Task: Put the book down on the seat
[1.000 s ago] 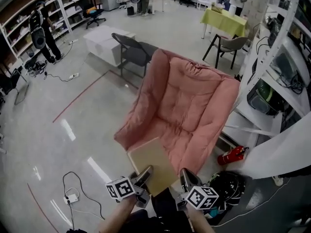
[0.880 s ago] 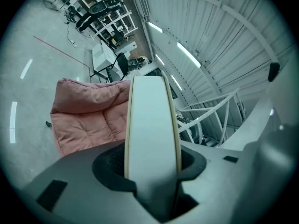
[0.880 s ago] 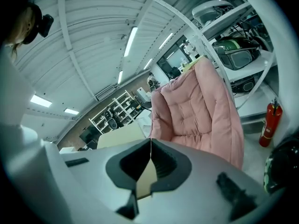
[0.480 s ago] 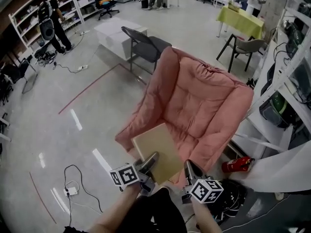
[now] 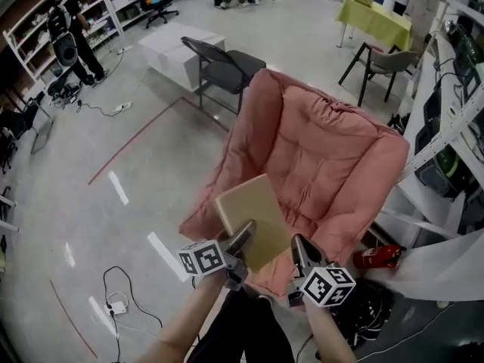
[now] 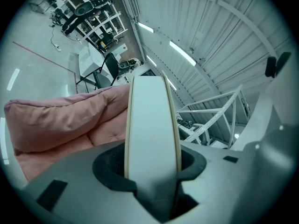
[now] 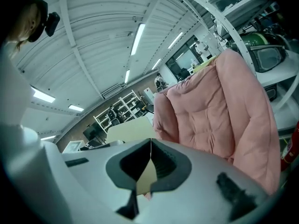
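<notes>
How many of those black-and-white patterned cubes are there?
2: the left cube on the left gripper, the right cube on the right gripper, both by the near edge of the book. None seems hidden.

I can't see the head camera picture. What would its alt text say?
The left gripper and right gripper hold a tan book by its near edge, over the front of a big pink cushioned chair. A grey floor, a dark folding chair and shelves lie beyond.
</notes>
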Demonstrator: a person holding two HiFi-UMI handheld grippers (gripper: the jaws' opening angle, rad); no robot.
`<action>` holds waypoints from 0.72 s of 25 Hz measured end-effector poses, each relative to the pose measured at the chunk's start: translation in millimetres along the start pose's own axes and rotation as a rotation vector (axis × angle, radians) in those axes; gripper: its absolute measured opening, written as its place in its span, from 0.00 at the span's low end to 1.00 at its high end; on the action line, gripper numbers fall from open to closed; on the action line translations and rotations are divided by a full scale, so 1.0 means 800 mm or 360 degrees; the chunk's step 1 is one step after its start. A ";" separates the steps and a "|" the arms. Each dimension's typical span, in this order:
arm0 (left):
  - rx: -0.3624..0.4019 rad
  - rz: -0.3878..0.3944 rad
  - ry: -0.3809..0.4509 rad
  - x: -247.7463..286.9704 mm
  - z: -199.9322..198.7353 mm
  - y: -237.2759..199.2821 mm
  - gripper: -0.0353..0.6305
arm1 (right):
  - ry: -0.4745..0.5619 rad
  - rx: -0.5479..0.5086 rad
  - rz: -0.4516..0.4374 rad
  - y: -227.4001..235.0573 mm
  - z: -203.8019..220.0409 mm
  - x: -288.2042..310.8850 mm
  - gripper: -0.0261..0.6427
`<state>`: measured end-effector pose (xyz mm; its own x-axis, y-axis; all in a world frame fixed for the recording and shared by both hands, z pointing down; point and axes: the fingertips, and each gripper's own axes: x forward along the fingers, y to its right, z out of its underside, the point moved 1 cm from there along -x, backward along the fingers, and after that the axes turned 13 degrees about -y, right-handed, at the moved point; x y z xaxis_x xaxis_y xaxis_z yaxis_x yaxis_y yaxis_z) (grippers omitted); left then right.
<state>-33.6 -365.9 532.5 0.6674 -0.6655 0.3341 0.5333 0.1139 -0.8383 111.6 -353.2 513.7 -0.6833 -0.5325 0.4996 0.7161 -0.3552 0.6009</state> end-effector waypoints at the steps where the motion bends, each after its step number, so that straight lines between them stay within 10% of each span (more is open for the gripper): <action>1: 0.0024 -0.0008 -0.0009 0.009 -0.005 -0.010 0.37 | 0.0008 0.0008 0.0008 0.005 -0.003 0.011 0.06; 18: 0.0174 0.0068 -0.0005 0.156 -0.028 -0.199 0.37 | -0.0014 0.0040 0.0048 0.137 0.023 0.184 0.06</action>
<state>-47.0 -483.4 698.3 0.6925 -0.6559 0.3005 0.5576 0.2223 -0.7998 87.0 -456.8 664.8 -0.6628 -0.5360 0.5228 0.7326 -0.3198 0.6009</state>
